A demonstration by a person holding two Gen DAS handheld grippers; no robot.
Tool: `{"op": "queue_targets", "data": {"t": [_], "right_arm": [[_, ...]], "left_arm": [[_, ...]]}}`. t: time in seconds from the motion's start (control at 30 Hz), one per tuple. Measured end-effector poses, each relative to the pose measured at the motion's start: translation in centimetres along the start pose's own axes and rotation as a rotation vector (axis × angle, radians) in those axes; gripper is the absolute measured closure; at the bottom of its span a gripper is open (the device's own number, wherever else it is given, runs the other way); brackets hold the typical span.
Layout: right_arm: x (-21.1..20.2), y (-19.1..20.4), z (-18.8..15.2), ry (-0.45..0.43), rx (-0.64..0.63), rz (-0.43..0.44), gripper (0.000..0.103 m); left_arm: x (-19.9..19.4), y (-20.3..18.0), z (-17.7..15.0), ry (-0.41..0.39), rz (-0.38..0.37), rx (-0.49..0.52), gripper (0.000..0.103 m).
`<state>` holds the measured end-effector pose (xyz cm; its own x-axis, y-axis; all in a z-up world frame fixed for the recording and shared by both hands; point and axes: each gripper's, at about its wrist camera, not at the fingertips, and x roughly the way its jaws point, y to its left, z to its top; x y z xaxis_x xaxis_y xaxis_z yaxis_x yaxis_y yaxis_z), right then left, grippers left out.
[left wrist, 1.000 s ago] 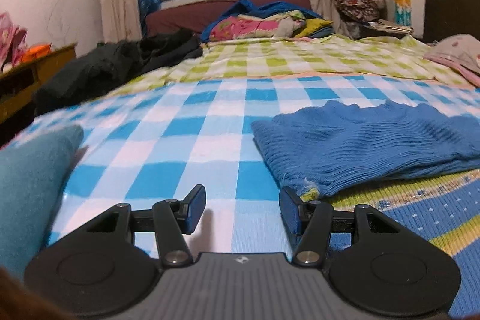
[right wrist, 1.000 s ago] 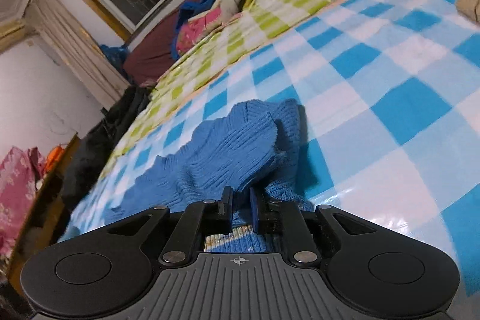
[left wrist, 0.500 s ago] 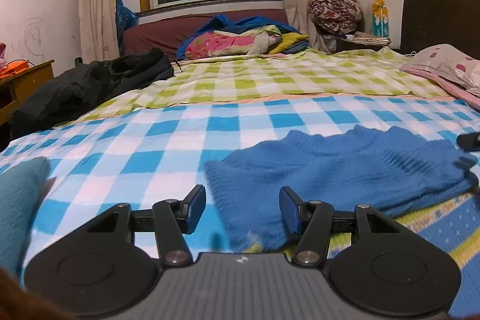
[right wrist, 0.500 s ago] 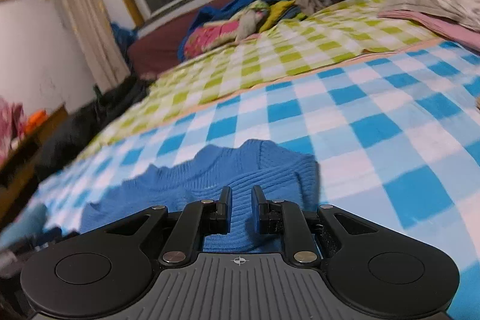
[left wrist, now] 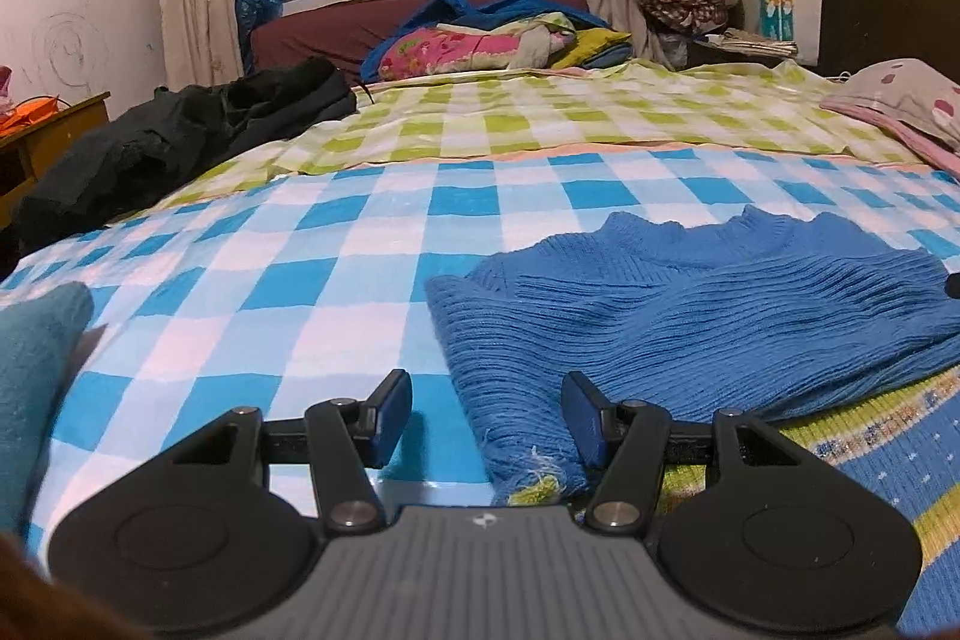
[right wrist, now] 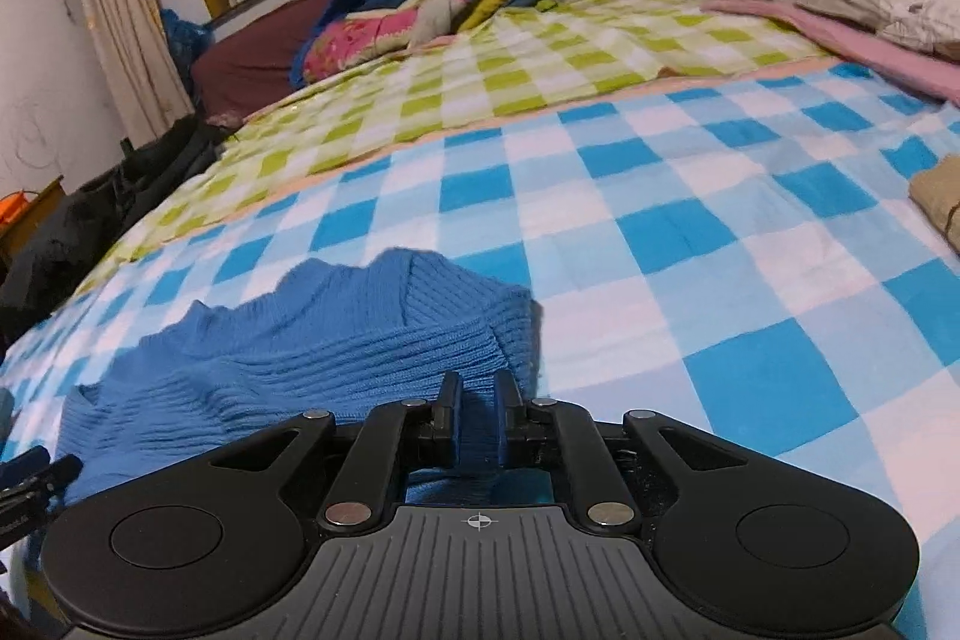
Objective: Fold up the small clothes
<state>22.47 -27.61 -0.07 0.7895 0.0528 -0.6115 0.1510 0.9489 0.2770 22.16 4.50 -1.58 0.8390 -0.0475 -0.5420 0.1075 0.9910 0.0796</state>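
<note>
Folding is mid-step: the right gripper (right wrist: 478,415), nearly closed, pinches one edge of the blue ribbed knitted sweater (left wrist: 690,316) just ahead of it. The left gripper (left wrist: 486,421), half open and empty, straddles the frayed opposite corner and should close there next. Sweater's long axis runs gripper to gripper; neckline faces away.

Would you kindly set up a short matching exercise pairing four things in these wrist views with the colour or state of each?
Things:
1. blue sweater
2. left gripper
3. right gripper
4. black jacket

Descriptions:
A. jaws apart, sweater corner between them, unpinched
B. heaped at the far left edge of the bed
C. ribbed knit, lying on the checked cover
D. jaws closed on knit fabric

Pairs: 1-C, 2-A, 3-D, 4-B
</note>
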Motion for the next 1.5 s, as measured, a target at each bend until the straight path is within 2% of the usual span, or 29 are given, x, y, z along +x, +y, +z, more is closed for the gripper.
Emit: {"op": "queue_targets", "data": {"t": [0.13, 0.27, 0.43, 0.6, 0.9, 1.13, 1.5], "right_arm": [[-1.8, 1.3, -0.1, -0.032, -0.048, 0.028, 0.087], [-2.4, 1.7, -1.0, -0.008, -0.069, 0.046, 0.086], [-1.7, 1.8, -1.8, 0.021, -0.073, 0.017, 0.087], [-4.1, 1.8, -1.8, 0.017, -0.051, 0.045, 0.085], [-9.6, 0.1, -6.6, 0.066, -0.034, 0.073, 0.084], [-12.7, -1.1, -10.1, 0.104, -0.009, 0.060, 0.080], [-16.7, -1.9, -13.4, 0.128, 0.001, 0.051, 0.080]], "left_arm": [[-1.3, 0.3, 0.1, -0.012, 0.001, -0.004, 0.042], [-2.5, 1.1, -0.8, 0.007, -0.008, -0.032, 0.042], [-2.7, 0.8, -2.1, 0.045, -0.013, -0.021, 0.042], [-4.4, 1.2, -2.1, 0.037, -0.019, -0.046, 0.042], [-9.0, 1.5, -5.9, 0.070, -0.033, -0.064, 0.042], [-12.4, 1.5, -8.5, 0.098, -0.048, -0.086, 0.042], [-16.5, 1.0, -11.3, 0.125, -0.081, -0.074, 0.042]]}}
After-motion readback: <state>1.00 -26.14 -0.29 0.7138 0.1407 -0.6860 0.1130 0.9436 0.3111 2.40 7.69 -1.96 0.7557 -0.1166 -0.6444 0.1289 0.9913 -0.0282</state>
